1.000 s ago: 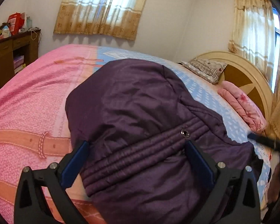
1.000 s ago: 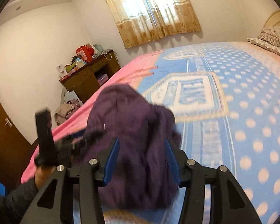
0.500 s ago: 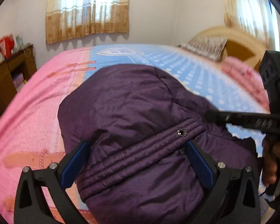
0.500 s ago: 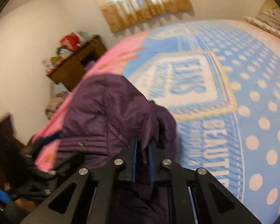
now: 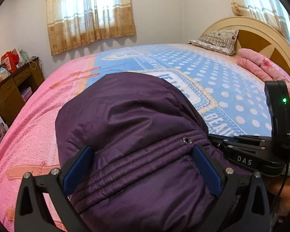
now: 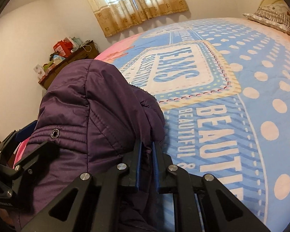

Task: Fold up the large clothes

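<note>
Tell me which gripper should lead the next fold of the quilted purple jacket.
Right, probably. The right gripper is already shut on an edge of the quilted purple jacket, while the left gripper stands open astride its ribbed band, gripping nothing.

Jacket lies on the bed's near edge — pillow far behind, by the headboard.

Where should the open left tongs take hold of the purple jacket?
On the stitched ribbed band of the purple jacket, beside the snap, coming from the near edge. The band is a firm ridge lying across the open left tongs.
</note>
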